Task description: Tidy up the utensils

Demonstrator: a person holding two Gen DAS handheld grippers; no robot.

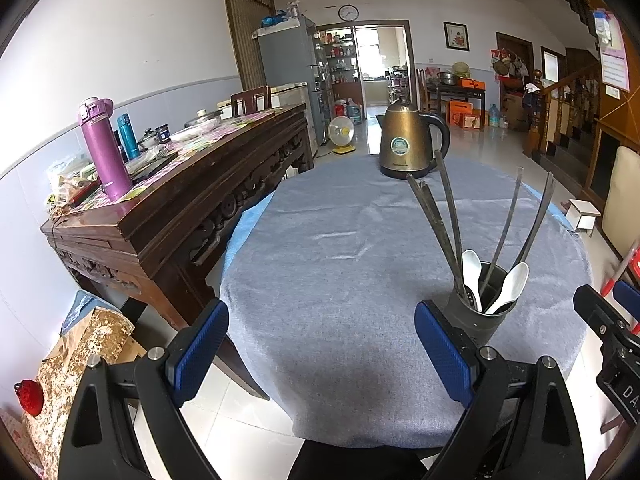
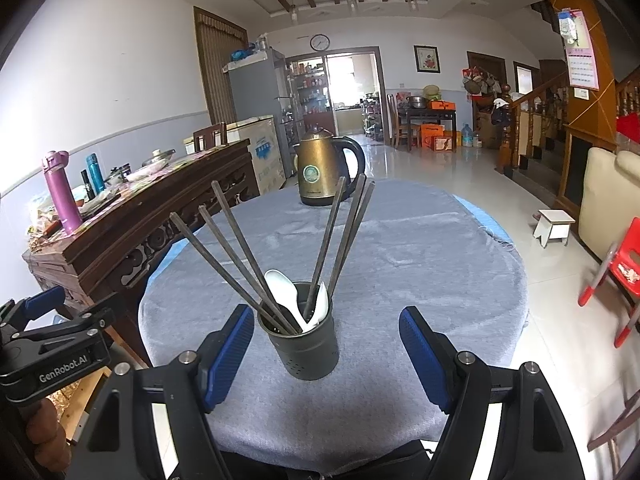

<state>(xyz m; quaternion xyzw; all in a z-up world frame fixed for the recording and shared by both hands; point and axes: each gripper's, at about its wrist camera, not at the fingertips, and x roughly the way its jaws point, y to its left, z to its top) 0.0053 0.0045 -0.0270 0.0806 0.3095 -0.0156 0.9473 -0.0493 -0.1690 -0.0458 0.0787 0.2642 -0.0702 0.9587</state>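
A: Report the position of the utensil holder.

B: The dark utensil holder [image 2: 299, 344] stands upright on the grey tablecloth [image 2: 420, 264], near the front edge of the round table. In the right wrist view it sits ahead of the right gripper [image 2: 326, 354], about midway between the two blue pads [image 2: 230, 354], touching neither.

A: State the contents.

B: Six metal chopsticks [image 2: 236, 256] lean outward in two groups, three to the left and three to the right. Two white spoons [image 2: 282, 286] stand among them, bowls upward.

A: Condition of the right gripper?

B: Jaws spread wide, holding nothing.

A: Condition of the left gripper?

B: The left gripper [image 1: 320, 346] is also spread wide and empty. It faces bare cloth; in its view the holder lies just beyond the right-hand pad [image 1: 442, 354].

A: Other items on the table?

B: A bronze-coloured electric kettle [image 2: 320, 170] stands at the far edge, well apart from the holder. A carved wooden sideboard [image 1: 172, 208] stands beside the table on the left, carrying a purple flask [image 1: 102, 148].
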